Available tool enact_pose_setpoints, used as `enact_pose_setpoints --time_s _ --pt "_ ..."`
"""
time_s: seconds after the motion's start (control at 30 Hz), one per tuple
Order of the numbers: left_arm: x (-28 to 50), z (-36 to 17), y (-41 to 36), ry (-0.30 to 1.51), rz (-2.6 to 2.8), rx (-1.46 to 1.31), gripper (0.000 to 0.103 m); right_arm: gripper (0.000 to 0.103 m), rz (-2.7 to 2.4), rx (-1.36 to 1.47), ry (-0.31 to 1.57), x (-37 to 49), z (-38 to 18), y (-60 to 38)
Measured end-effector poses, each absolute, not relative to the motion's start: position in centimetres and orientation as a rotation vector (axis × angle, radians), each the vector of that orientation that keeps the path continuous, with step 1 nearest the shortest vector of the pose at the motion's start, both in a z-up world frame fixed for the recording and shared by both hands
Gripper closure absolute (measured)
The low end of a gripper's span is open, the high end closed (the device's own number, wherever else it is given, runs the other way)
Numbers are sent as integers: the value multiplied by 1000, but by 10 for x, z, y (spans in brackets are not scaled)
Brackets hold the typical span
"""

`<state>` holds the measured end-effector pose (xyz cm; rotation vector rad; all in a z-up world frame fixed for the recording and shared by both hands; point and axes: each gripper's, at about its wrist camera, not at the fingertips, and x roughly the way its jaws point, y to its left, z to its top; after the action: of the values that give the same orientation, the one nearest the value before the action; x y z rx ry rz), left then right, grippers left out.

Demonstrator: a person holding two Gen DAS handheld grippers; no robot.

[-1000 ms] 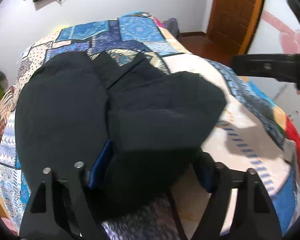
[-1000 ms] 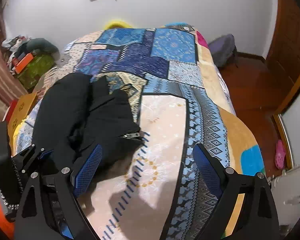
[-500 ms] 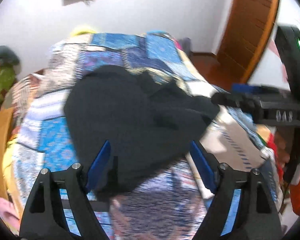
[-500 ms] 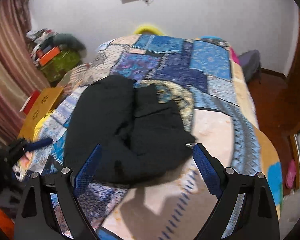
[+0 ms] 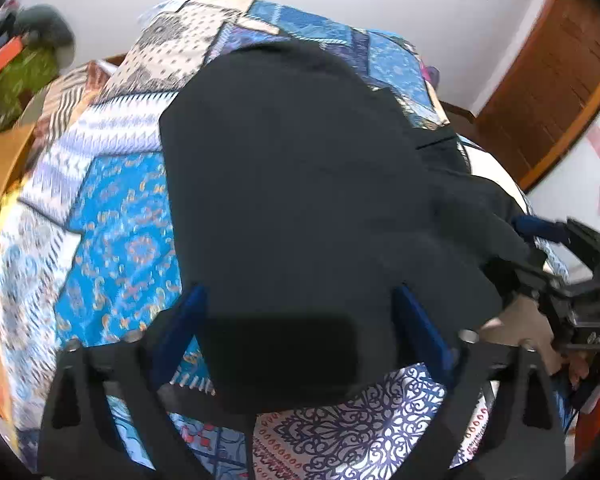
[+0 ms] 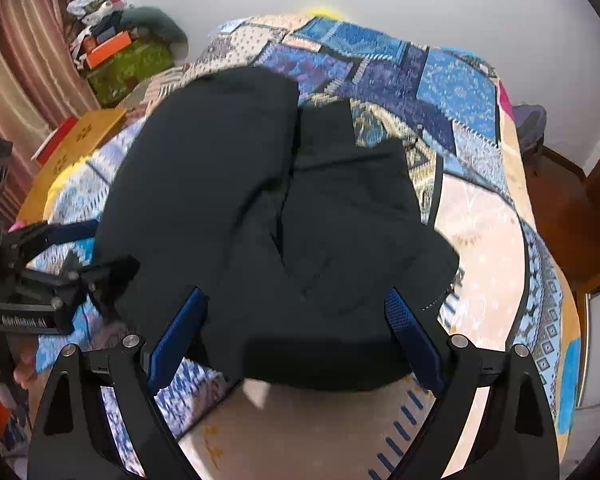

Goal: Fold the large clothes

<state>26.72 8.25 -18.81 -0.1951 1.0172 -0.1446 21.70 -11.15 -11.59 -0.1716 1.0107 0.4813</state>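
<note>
On the patchwork bedspread (image 6: 480, 216) lies a black garment (image 6: 260, 208), folded.

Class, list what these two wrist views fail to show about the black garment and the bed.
- Left wrist view: the black garment shows no type or fold layers; dark and blurred.
- Right wrist view: its near hem is hidden behind the right tool.
- Both views: the patchwork bedspread under the garment is covered.

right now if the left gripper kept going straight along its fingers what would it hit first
Most likely the black garment: its near edge lies between the open left gripper fingers, on the patchwork bedspread. Nothing else shows in that line, though depth is hard to judge.
</note>
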Motion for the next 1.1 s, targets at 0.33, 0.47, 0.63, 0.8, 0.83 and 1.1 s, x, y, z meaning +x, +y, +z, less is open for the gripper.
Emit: enact_pose_setpoints --time_s 0.33,0.47,0.63,0.8,0.83,1.1 --pt "253 -164 91 975 -89 -155 5 13 413 -162 959 205 -86 -135" --pt "246 -146 113 922 -35 -175 5 12 354 -114 920 209 -75 -157" --pt "248 -144 141 918 4 -243 5 12 318 -22 942 221 -74 -179" --pt "258 -165 161 976 -23 -382 5 12 402 155 1069 239 -92 -191" --pt "261 -172 164 996 -38 -429 5 13 455 201 1105 242 -97 -191" --pt "285 -232 177 1111 -254 -825 5 13 533 446 1278 269 -138 -188"
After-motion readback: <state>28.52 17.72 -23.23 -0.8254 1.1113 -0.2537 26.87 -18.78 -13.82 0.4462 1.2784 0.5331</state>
